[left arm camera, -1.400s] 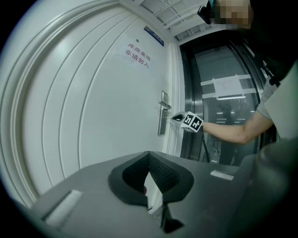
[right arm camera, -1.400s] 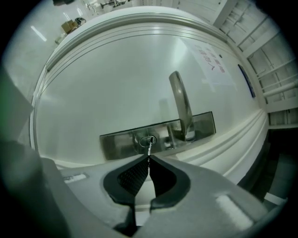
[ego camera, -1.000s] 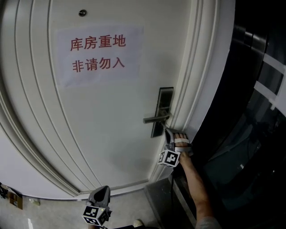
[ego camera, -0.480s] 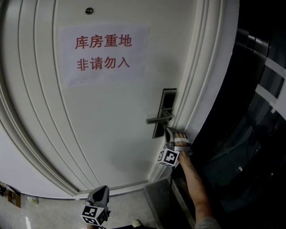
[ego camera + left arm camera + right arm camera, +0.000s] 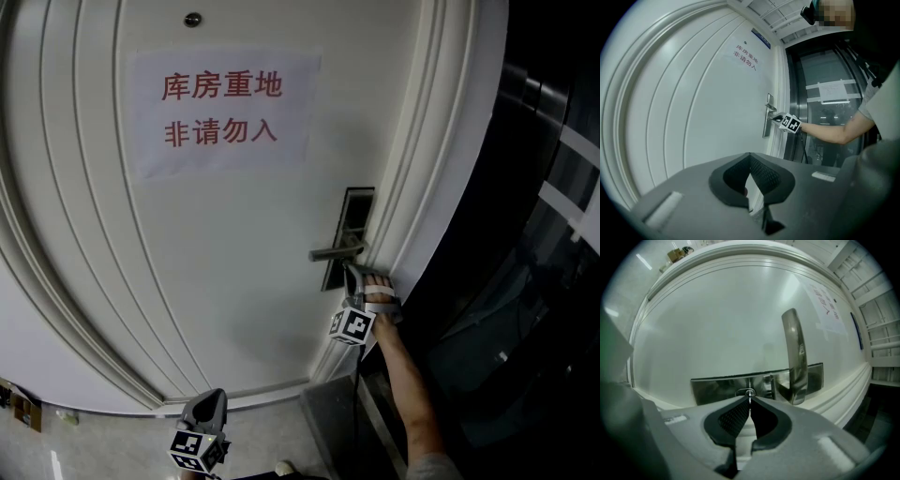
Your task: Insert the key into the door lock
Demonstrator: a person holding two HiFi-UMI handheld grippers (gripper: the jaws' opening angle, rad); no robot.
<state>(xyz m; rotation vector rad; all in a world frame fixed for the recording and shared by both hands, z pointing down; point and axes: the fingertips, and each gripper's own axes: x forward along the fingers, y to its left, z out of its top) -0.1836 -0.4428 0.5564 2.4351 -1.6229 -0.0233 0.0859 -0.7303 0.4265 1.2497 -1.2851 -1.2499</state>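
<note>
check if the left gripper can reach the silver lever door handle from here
Probably not: the left gripper hangs low, well away from the silver lever door handle, and the right gripper sits at the dark lock plate just below it.

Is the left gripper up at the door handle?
No, the left gripper hangs low, well apart from the door handle.

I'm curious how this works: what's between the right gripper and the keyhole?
Only the thin key, pinched in the right gripper, its tip at the keyhole; the right gripper view shows it.
</note>
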